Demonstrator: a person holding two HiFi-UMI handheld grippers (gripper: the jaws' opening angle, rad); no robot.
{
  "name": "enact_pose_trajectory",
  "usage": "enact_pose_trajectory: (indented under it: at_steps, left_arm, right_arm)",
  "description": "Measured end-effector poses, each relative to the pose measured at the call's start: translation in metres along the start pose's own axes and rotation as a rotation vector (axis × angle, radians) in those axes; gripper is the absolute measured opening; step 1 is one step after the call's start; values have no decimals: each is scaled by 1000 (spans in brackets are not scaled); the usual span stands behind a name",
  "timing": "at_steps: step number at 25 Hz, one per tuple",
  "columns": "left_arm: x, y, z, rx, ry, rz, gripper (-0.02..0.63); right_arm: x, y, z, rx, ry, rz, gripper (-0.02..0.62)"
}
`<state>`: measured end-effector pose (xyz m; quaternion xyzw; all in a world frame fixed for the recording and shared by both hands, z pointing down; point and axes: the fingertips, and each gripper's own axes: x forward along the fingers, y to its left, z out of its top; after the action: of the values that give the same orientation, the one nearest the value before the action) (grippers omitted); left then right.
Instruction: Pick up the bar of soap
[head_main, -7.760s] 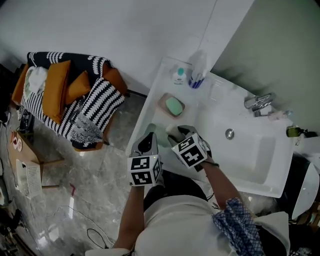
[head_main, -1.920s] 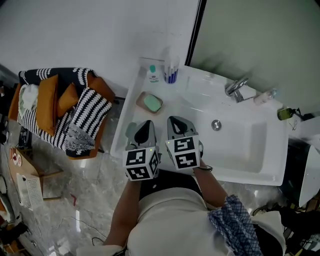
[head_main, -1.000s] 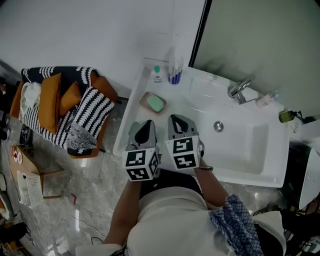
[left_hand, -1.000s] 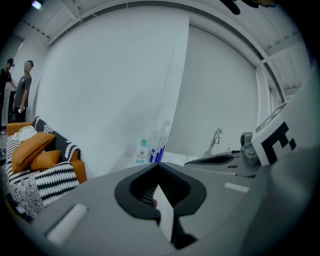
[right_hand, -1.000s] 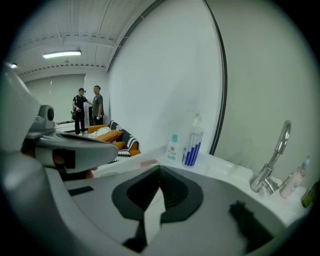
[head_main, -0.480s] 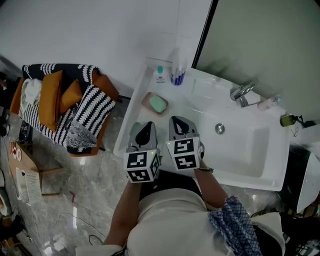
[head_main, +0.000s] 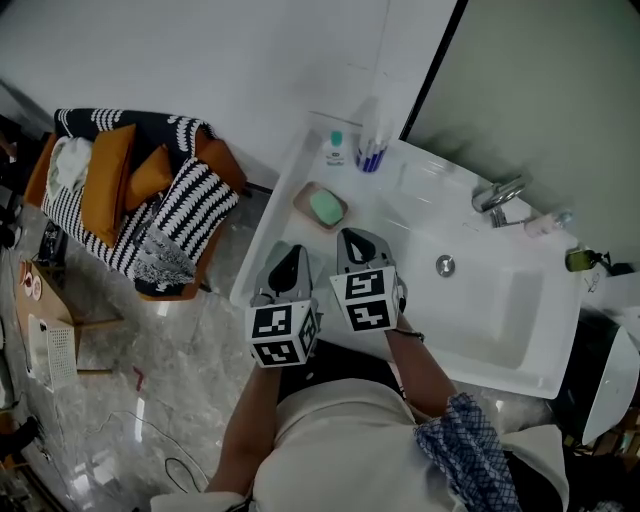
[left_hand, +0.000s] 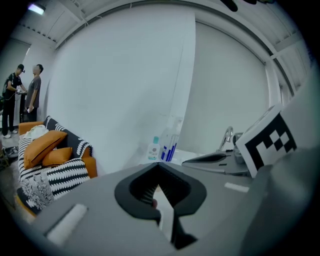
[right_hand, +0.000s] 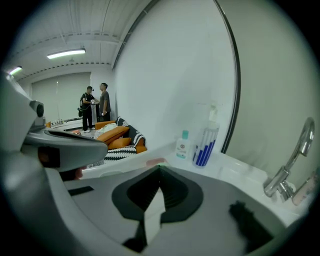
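Hardly anything has shifted in the last second: both grippers hang side by side over the near rim as before, the right a touch further forward. The left gripper (head_main: 290, 256) has its smooth grey jaws pressed together with nothing between them, their ribbed dark inner faces meeting in a point. The right gripper (head_main: 357, 240) is likewise closed and empty.

Just beyond their tips, apart from both, the bar of soap (head_main: 326, 207) lies untouched. It is a pale green rounded oblong in a shallow, beige, round-cornered dish (head_main: 303, 197) on the left ledge of the glossy white washbasin (head_main: 500, 335). Further back stand a small bottle (head_main: 336, 150) with a teal cap and a clear tumbler (head_main: 372, 150). A curved chrome tap (head_main: 497, 194) sits at the far rim. Left of the basin, an armchair (head_main: 140, 200) carries striped and orange cushions on the marbled floor (head_main: 150, 400).
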<state>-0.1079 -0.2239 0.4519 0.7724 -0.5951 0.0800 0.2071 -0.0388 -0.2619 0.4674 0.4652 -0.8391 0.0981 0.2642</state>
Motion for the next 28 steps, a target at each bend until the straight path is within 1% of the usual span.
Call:
enact_pose_trajectory:
  at_steps: [4,7,10,12,14,15,16,17,20,25,28]
  left_arm:
    - [-2,8,-2,-9,3,25,8]
    - [-3,13,-4,5,11,39,8]
    - [-5,21,-5,-2,14,59,8]
    - [-6,25,-5,-15,9,64,8]
    - [-7,29,-4,-33,-4,62,8]
    - [-8,31,-3,-41,-8,64,8]
    - [-9,34,-3,-46,-9,69,8]
    - [-10,36,-4,-49,-9,75,8]
    - [-11,41,-5,-56,-7,83,8]
    - [-8,44,-8,-61,6,69,8]
    - [-5,41,-7,-64,3,47,8]
  right_arm:
    - [11,1,2,-42,14,12,14]
    - [21,5,-1,-9,38,41,15]
    - [31,8,-4,15,62,68,15]
    - [38,7,-7,3,73,69,15]
    - [44,11,-10,-38,93,98,17]
    - [47,15,-11,-64,106,125,25]
    - [50,19,-12,-76,118,150,108]
    - [51,22,-12,-69,124,168,124]
    - [56,23,-9,-34,125,175,131]
    - [66,18,-8,-32,139,172,178]
    - [74,13,-12,-31,171,171,200]
